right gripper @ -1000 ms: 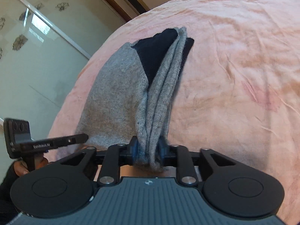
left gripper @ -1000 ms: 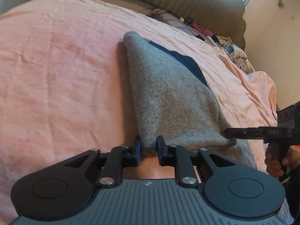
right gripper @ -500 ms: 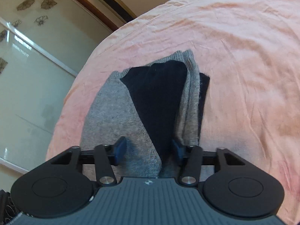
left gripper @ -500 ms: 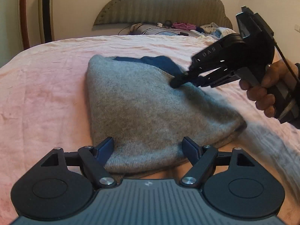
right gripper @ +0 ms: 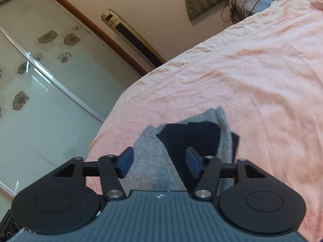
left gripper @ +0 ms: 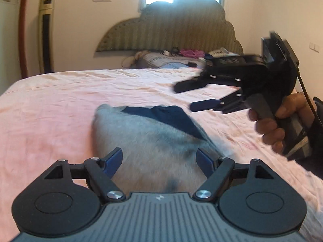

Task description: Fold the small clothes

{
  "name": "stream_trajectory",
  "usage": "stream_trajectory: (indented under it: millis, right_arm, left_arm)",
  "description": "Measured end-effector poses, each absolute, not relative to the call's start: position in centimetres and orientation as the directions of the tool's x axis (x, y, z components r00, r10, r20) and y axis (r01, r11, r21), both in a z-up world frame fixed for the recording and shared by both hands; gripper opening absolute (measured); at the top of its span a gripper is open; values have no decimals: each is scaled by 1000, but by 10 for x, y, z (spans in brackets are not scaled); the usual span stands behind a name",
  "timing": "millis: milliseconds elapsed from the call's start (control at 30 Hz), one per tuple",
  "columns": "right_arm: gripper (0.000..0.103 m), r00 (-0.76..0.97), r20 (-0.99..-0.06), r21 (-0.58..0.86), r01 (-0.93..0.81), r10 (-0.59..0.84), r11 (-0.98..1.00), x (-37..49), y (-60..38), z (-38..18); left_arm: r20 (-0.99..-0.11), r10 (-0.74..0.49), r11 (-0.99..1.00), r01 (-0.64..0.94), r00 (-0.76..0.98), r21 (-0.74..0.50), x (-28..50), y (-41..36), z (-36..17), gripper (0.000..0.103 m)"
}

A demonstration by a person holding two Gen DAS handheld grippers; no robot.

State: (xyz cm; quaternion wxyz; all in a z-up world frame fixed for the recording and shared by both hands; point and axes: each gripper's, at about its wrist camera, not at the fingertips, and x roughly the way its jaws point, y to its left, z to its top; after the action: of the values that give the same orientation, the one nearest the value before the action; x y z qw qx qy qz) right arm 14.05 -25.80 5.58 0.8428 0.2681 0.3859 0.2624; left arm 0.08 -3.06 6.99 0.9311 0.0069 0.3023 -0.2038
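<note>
A folded grey knit garment point(left gripper: 149, 147) with a dark navy part point(left gripper: 169, 117) lies flat on the pink bedsheet point(left gripper: 50, 109). My left gripper point(left gripper: 159, 161) is open and empty, its blue pads just above the garment's near end. My right gripper point(right gripper: 159, 164) is open and empty, raised above the garment point(right gripper: 149, 157) and its navy part point(right gripper: 193, 139). In the left wrist view the right gripper point(left gripper: 185, 96) hangs open in the air to the right of the garment, held by a hand point(left gripper: 270, 127).
A padded headboard point(left gripper: 177, 30) and a heap of clothes and bedding point(left gripper: 173, 58) are at the far end of the bed. A gold tower unit point(right gripper: 131, 34) and sliding glass doors point(right gripper: 40, 84) stand beside the bed.
Both grippers let go of the garment's end and opened. The garment dropped flat on the sheet. Both grippers then rose and drew back, the right one lifting clear.
</note>
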Motion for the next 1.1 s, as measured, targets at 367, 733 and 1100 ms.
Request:
stream_trajectory:
  millis: [367,733,1100]
  right_arm:
    - [4,504,-664,555,-162,552,816,168,-259,10]
    - [71,303,-634,579,-425,712,696,171,-129,50]
    - [79,433,-576,590,-367,693,719,121,-199,58]
  left_arm:
    - [-629,-341,918,391,699,-63,27,-40,42,79]
    - [-636,-352,915,396,686,-79,-35,-33,26,80]
    - [-603,-376,927,287,704,-242,-51,16,37,81]
